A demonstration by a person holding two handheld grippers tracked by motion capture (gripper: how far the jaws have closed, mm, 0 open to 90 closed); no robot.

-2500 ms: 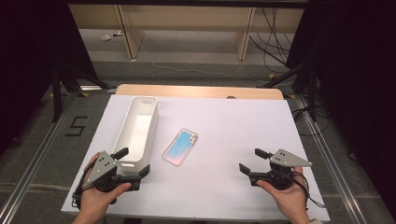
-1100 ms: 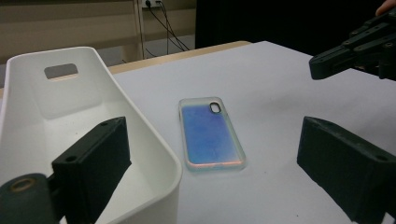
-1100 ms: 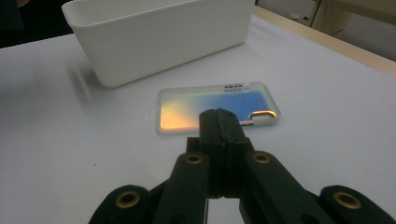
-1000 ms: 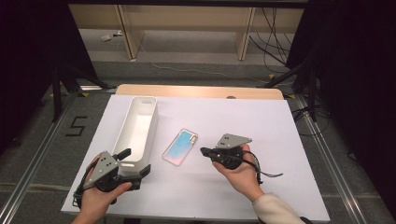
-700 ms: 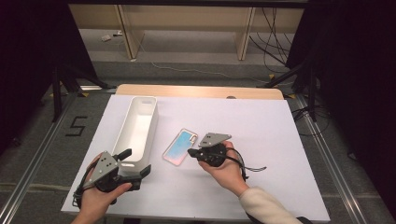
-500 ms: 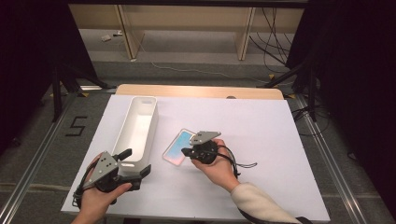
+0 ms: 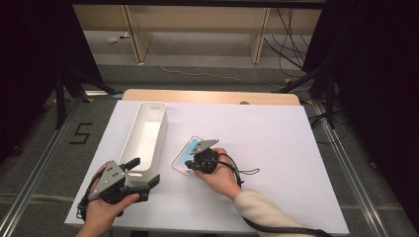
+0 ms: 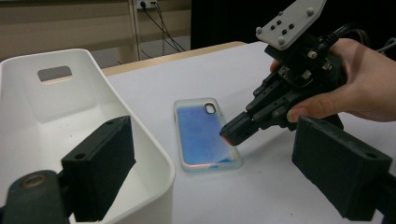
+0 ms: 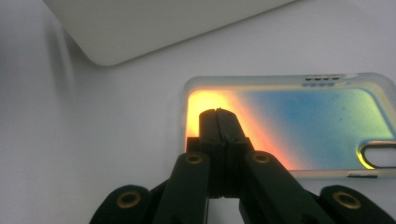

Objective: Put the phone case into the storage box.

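1. Near the tabletop's front edge, left of centre, the left gripper (image 7: pixel 143 178) rests with its jaws wide apart, empty, beside the white bin (image 7: pixel 143 136).
2. Toward the tabletop's middle, the right gripper (image 8: pixel 229 134), jaws pressed together, tips onto the phone case (image 8: pixel 201 131)'s near end.
3. No readable writing shows on the case.
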